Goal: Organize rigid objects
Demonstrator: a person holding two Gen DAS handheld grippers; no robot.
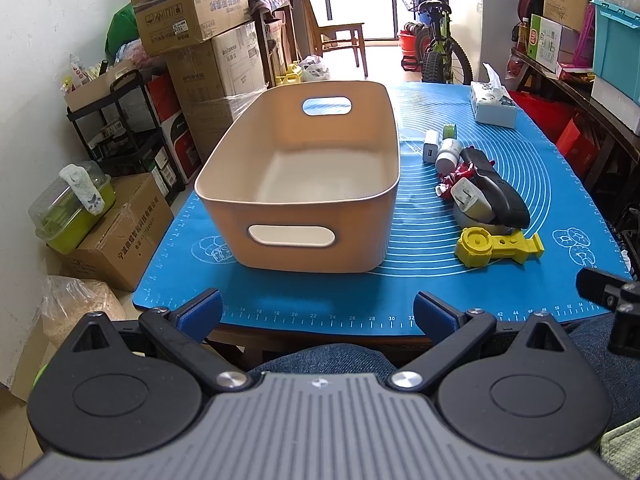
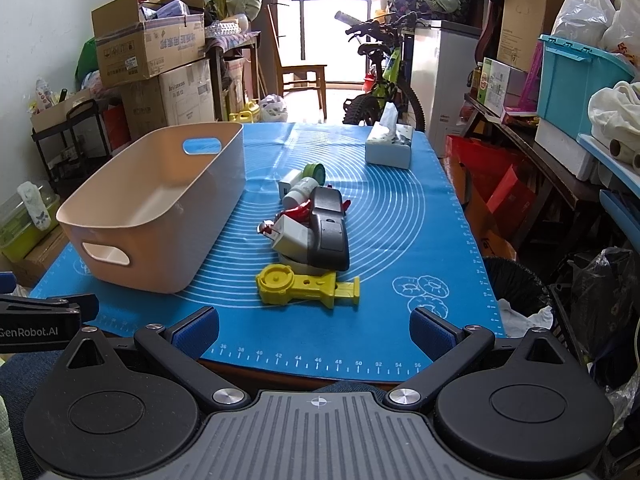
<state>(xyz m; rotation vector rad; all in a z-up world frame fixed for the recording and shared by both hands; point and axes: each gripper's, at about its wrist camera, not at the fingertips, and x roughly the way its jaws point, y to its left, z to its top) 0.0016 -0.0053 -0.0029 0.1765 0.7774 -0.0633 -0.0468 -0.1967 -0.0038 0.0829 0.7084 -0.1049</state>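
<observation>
**Both grippers waiting open before an empty bin**

The right gripper and left gripper are being held wide open and empty at the table's near edge. Just beyond, a yellow plastic tool is lying nearest in a pile right of the empty bin. It is judged light, stiff and slippery; its narrow handle is being favoured over the round head.

Printed "GenRobot.AI" in white on left gripper body at left edge of right wrist view. Ruler numerals along near edge of blue mat: 36 to 56 there, 14 to 32 and onward in left wrist view. Carton lettering too blurred to read.
</observation>
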